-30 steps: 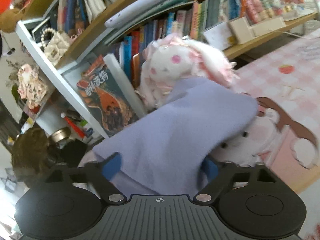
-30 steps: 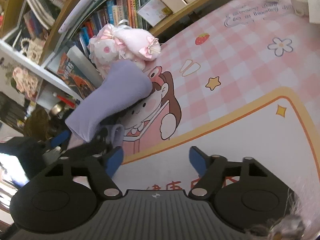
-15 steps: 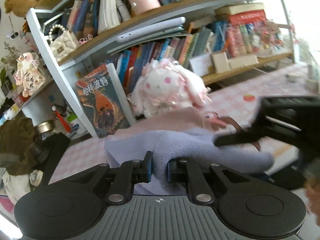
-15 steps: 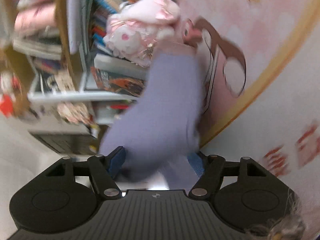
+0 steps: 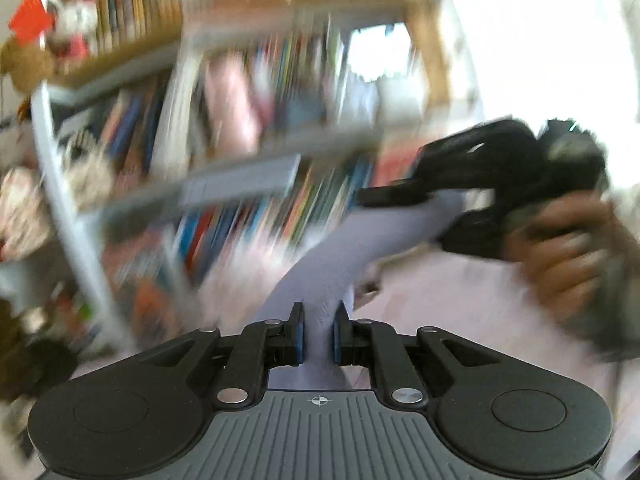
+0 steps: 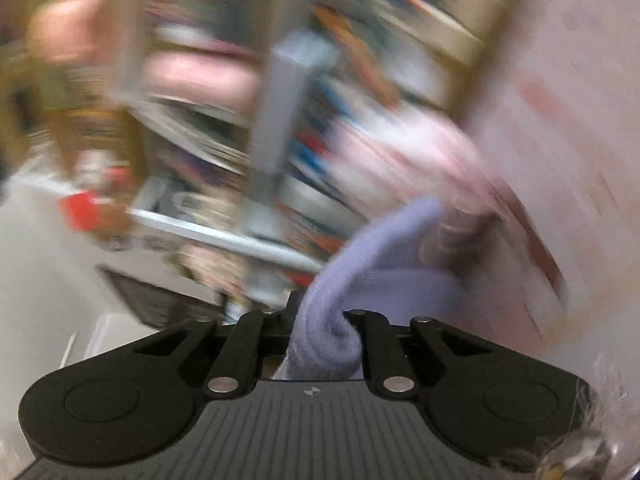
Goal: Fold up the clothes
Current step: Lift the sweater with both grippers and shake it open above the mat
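A lavender garment (image 5: 340,248) hangs stretched in the air between both grippers. My left gripper (image 5: 318,334) is shut on one end of it. In the left wrist view the cloth runs up and right to my right gripper (image 5: 372,198), held in a hand. In the right wrist view my right gripper (image 6: 324,320) is shut on a bunched end of the lavender garment (image 6: 372,256). Both views are heavily motion-blurred.
A bookshelf (image 5: 240,128) full of books fills the background, with a pink plush toy (image 6: 404,160) in front of it. The pink patterned table mat (image 5: 460,300) lies below. A white shelf post (image 5: 60,192) stands at the left.
The right gripper has closed on the garment's other end. Both grippers have lifted the garment off the plush toy and swung upward fast, blurring both views.
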`<state>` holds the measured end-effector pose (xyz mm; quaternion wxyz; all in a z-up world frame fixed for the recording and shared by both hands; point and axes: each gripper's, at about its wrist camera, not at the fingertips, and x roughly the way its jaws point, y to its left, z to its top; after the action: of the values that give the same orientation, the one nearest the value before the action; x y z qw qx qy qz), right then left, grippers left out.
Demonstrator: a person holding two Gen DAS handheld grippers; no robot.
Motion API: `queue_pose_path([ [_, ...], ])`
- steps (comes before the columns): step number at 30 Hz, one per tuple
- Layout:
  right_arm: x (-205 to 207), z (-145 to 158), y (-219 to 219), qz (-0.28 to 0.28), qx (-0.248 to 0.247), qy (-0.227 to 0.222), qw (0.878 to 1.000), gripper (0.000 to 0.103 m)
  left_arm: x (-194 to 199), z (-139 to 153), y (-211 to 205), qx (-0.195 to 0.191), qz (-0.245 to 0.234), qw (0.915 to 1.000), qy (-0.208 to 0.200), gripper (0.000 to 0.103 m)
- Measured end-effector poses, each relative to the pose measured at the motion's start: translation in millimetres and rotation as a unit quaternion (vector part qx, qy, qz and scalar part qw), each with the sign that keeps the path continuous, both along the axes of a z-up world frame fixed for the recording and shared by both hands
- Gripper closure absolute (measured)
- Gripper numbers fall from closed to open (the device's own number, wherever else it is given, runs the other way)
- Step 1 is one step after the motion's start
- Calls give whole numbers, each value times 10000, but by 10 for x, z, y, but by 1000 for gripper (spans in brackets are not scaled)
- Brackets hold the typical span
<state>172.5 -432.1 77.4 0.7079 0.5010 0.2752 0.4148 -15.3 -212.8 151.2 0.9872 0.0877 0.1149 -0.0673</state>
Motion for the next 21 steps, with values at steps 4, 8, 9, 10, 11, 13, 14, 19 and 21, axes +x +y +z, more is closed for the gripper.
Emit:
queue_pose_path([
  [4, -35, 1138, -93, 110, 570, -1809, 9818, 92, -308, 655, 350, -1526, -972, 9760, -1215, 91],
  [8, 52, 1675, 80, 812, 1484, -2181, 9612, 93, -378, 813, 708, -2252, -1160, 9574, -1389, 91],
  [9, 98, 1703, 178, 905, 1430, -2119, 9625, 92, -369, 815, 784, -2355, -1126, 9560, -1343, 91],
  [10, 144, 1732, 275, 998, 1376, -2056, 9638, 92, -328, 733, 871, -2409, -981, 9585, -1172, 91],
  [11, 202, 1688, 390, 1045, 1207, -1901, 9687, 92, -261, 582, 965, -2421, -742, 9633, -894, 91],
  [13, 331, 1459, 644, 1047, 645, -1430, 9821, 92, -94, 221, 1172, -2517, -261, 9673, -170, 91],
  [14, 393, 1298, 769, 1012, 290, -1160, 9877, 92, -9, 5, 1278, -2547, 12, 9667, 260, 91],
  [19, 603, 216, 1407, 907, -1778, 204, 9797, 92, 368, -1040, 1600, -2130, 1051, 9549, 1782, 91],
  [21, 645, -113, 1650, 935, -2267, 532, 9680, 92, 487, -1219, 1658, -1843, 1264, 9544, 1980, 91],
])
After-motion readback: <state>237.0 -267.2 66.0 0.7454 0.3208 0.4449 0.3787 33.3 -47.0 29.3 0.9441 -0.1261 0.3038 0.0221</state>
